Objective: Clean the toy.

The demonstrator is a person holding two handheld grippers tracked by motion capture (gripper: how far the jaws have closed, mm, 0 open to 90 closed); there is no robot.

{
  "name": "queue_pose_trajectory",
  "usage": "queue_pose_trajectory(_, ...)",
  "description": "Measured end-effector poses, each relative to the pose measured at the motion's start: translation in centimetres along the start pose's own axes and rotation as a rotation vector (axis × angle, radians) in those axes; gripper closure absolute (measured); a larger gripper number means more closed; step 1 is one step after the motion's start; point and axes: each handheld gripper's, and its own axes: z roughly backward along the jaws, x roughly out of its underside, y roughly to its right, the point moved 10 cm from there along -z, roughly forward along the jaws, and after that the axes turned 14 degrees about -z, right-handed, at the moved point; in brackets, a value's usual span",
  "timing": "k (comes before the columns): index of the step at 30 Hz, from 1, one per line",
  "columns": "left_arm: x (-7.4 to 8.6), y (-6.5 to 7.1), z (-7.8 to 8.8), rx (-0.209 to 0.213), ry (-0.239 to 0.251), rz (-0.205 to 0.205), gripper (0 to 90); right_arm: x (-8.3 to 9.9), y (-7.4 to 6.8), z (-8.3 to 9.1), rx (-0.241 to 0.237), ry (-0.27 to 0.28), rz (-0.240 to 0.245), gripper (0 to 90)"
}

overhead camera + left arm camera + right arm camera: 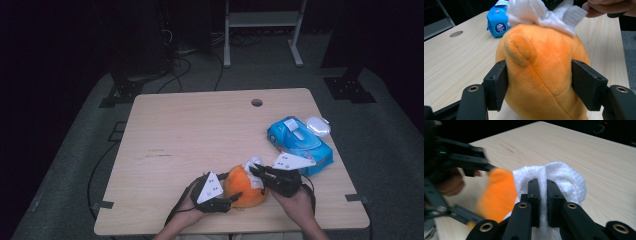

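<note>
An orange plush toy [242, 187] lies near the table's front edge. My left gripper [235, 196] is shut on it: in the left gripper view both pads [499, 85] press into the sides of the plush toy [541, 75]. A white wet wipe [254, 167] rests on top of the toy. My right gripper [256, 172] is shut on the wipe; in the right gripper view the wipe [564, 178] bunches out between its closed jaws, with the orange toy [497, 195] to their left.
A blue pack of wet wipes [299, 144] with its white lid open lies at the right of the wooden table [200, 130]. A round cable hole [256, 102] sits near the far edge. Cables and a white frame stand on the floor beyond.
</note>
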Motion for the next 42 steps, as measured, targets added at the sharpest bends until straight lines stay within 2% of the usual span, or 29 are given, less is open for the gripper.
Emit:
queue_pose_trajectory(2, -0.2, -0.1, 0.0, 0.013, 0.009, 0.019, 32.1, 0.2, 0.6, 0.4, 0.006, -0.003, -0.022, 82.4)
queue_pose_trajectory(4, -0.3, -0.5, 0.1, 0.022, 0.015, 0.068, 25.4, 0.3, 0.2, 0.2, 0.003, -0.004, -0.004, 82.3)
queue_pose_trajectory(5, -0.4, -0.7, 0.2, 0.023, 0.023, 0.094, 18.5, 0.3, -1.0, -0.1, -0.025, 0.0, 0.018, 82.2)
queue_pose_trajectory(6, -0.3, -0.9, 0.3, 0.024, 0.027, 0.117, 16.1, 0.4, -1.7, -0.3, -0.046, 0.0, 0.031, 82.2)
queue_pose_trajectory(7, -0.3, -1.1, 0.3, 0.025, 0.031, 0.133, 14.3, 0.4, -2.5, -0.4, -0.063, -0.003, 0.041, 82.1)
queue_pose_trajectory(8, -0.3, -1.1, 0.3, 0.028, 0.035, 0.147, 14.3, 0.4, -2.5, -0.4, -0.063, -0.003, 0.041, 82.1)
queue_pose_trajectory(9, -0.2, -1.1, 0.3, 0.03, 0.032, 0.143, 14.7, 0.6, -3.4, -0.7, -0.078, -0.012, 0.071, 82.0)
queue_pose_trajectory(10, -0.2, -1.1, 0.3, 0.03, 0.032, 0.143, 20.0, 0.6, -3.4, -0.7, -0.078, -0.012, 0.071, 82.0)
queue_pose_trajectory(11, -0.2, -1.0, 0.3, 0.028, 0.031, 0.125, 20.0, 0.5, -3.4, -0.8, -0.07, -0.011, 0.087, 82.0)
queue_pose_trajectory(12, -0.1, -1.0, 0.3, 0.017, 0.024, 0.108, 24.4, 0.5, -3.2, -0.7, -0.067, -0.013, 0.084, 82.1)
queue_pose_trajectory(15, 0.0, -1.1, 0.3, 0.002, 0.009, 0.091, 31.6, 0.2, -1.6, -0.3, -0.053, -0.006, 0.028, 82.2)
queue_pose_trajectory(18, 0.7, -1.4, 0.4, 0.01, 0.007, 0.117, 33.0, 0.6, 0.9, 0.1, -0.01, -0.006, -0.035, 82.3)
queue_pose_trajectory(21, 1.1, -1.6, 0.7, 0.019, 0.009, 0.137, 32.9, 0.9, 2.0, 0.3, 0.006, -0.011, -0.062, 82.3)
queue_pose_trajectory(23, 1.0, -1.7, 0.8, 0.027, 0.01, 0.147, 29.9, 1.0, 1.7, 0.2, 0.0, -0.011, -0.06, 82.2)
queue_pose_trajectory(25, 0.6, -1.9, 0.8, 0.032, 0.028, 0.189, 19.7, 0.8, 0.8, 0.1, -0.008, -0.003, -0.036, 82.2)
queue_pose_trajectory(27, 0.4, -2.1, 0.7, 0.028, 0.051, 0.236, 12.9, 0.7, -0.3, 0.0, -0.035, 0.005, -0.025, 82.1)
queue_pose_trajectory(28, 0.4, -2.0, 0.6, 0.039, 0.048, 0.24, 11.4, 0.6, -1.0, 0.0, -0.053, 0.01, -0.016, 82.1)
queue_pose_trajectory(30, 0.6, -1.6, 0.5, 0.041, 0.032, 0.201, 16.0, 0.6, -1.9, -0.1, -0.055, 0.008, 0.015, 82.0)
queue_pose_trajectory(31, 0.6, -1.6, 0.5, 0.036, 0.026, 0.191, 22.2, 0.6, -2.0, -0.2, -0.051, 0.006, 0.029, 82.1)
queue_pose_trajectory(32, 0.6, -1.6, 0.6, 0.031, 0.023, 0.184, 24.7, 0.6, -1.9, -0.1, -0.046, 0.004, 0.026, 82.1)
queue_pose_trajectory(33, 0.6, -1.7, 0.6, 0.022, 0.018, 0.176, 30.7, 0.6, -1.1, -0.1, -0.041, 0.002, -0.003, 82.2)
queue_pose_trajectory(34, 0.7, -1.7, 0.6, 0.016, 0.014, 0.171, 30.7, 0.6, -1.1, -0.1, -0.041, 0.002, -0.003, 82.2)
queue_pose_trajectory(35, 0.7, -1.7, 0.6, 0.01, 0.015, 0.172, 34.4, 0.8, 0.0, -0.2, -0.029, -0.003, -0.037, 82.2)
queue_pose_trajectory(37, 0.7, -2.0, 0.7, -0.005, 0.011, 0.175, 37.0, 1.0, 1.1, -0.2, -0.005, -0.008, -0.066, 82.2)
queue_pose_trajectory(38, 0.7, -2.1, 0.8, -0.014, 0.014, 0.181, 37.0, 1.0, 1.1, -0.2, -0.005, -0.008, -0.066, 82.2)
queue_pose_trajectory(39, 0.7, -2.3, 0.8, -0.027, 0.017, 0.181, 41.1, 1.1, 1.5, -0.2, 0.004, -0.01, -0.08, 82.2)
queue_pose_trajectory(41, 0.7, -2.7, 1.0, -0.068, 0.014, 0.143, 43.4, 0.9, 1.6, -0.1, -0.007, 0.001, -0.11, 82.0)
queue_pose_trajectory(42, 0.6, -3.0, 1.2, -0.105, 0.006, 0.115, 43.4, 0.9, 1.6, -0.1, -0.007, 0.001, -0.11, 82.0)
